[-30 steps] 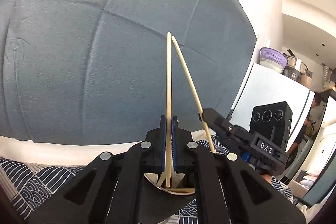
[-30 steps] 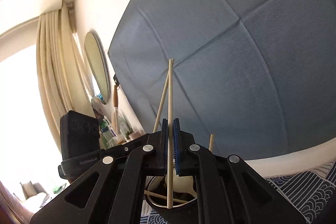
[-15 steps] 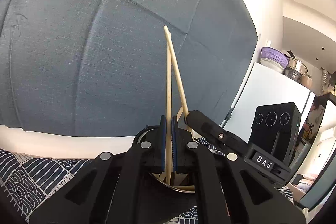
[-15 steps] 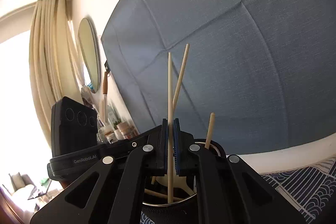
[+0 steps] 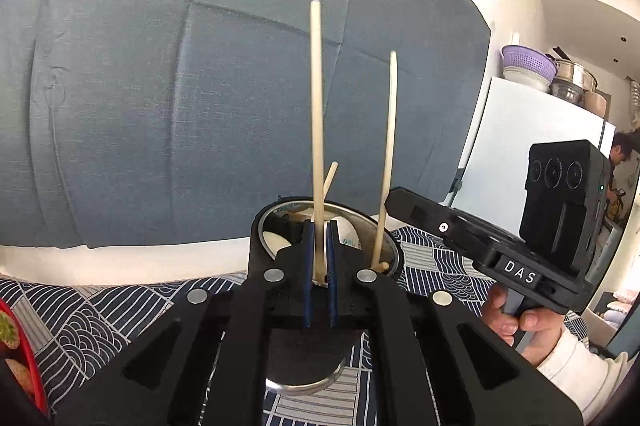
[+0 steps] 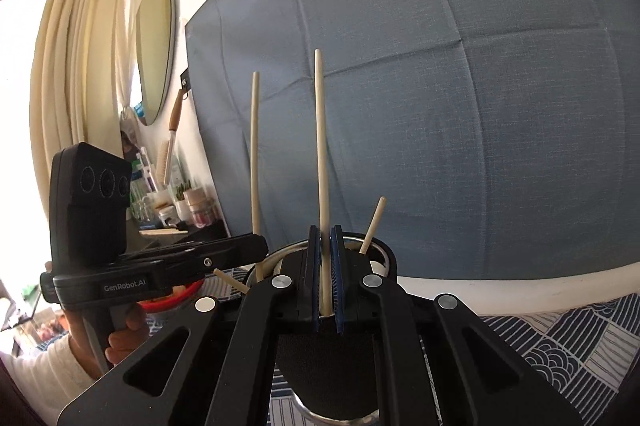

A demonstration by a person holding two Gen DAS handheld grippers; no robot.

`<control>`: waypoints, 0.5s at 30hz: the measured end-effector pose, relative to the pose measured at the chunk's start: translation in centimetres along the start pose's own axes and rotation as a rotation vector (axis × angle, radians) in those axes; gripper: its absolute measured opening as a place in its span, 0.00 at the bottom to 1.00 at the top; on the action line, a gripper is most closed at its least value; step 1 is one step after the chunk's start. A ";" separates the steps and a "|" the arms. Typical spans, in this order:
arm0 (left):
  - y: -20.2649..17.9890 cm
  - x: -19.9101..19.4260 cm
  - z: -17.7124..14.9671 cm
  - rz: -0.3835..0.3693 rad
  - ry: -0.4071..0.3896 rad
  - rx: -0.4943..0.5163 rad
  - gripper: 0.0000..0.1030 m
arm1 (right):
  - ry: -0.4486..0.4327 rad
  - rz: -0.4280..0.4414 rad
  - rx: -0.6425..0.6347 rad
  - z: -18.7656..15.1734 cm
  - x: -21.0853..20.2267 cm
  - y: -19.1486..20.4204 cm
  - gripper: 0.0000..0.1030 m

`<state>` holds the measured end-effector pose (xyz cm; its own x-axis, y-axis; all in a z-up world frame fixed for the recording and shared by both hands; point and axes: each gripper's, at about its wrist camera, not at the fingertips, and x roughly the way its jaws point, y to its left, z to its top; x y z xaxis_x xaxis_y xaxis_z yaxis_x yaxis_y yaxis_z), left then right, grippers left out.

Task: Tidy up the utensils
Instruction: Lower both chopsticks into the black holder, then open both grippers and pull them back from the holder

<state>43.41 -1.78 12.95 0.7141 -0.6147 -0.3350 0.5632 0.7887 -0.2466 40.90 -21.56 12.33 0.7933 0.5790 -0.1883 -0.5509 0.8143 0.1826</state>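
**Two chopsticks poised over the holder**

A round metal cup [image 5: 326, 212] stands on the patterned cloth [image 5: 100, 310]. Above it, the left gripper [image 5: 319, 254] and right gripper [image 6: 325, 266] each pinch one chopstick [image 5: 316, 106] [image 6: 322, 146] upright, seemingly so both can drop in tip-first.

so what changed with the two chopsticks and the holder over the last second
The two held chopsticks, whose tips met a second ago, now stand apart and upright. The left gripper is shut on one chopstick, the right gripper on the other chopstick. Both views now look down on the steel utensil holder, its rim in full sight. Neither chopstick was let go.
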 end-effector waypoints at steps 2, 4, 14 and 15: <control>0.2 -0.5 -0.1 0.002 0.006 -0.014 0.10 | 0.013 -0.022 -0.018 -0.1 -0.4 0.4 0.08; 0.3 -0.9 0.0 0.007 0.017 -0.027 0.31 | 0.021 -0.042 -0.031 -0.2 -0.8 0.9 0.08; 0.1 -5.3 -1.2 0.132 0.012 -0.014 0.75 | 0.028 -0.245 -0.058 -2.5 -4.1 1.7 0.65; 0.0 -5.8 -1.5 0.145 0.016 -0.014 0.80 | 0.033 -0.255 -0.059 -2.8 -4.3 1.9 0.70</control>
<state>38.64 1.74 13.48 0.7809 -0.4938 -0.3826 0.4483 0.8695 -0.2072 35.67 -22.38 10.77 0.9002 0.3545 -0.2530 -0.3488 0.9347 0.0685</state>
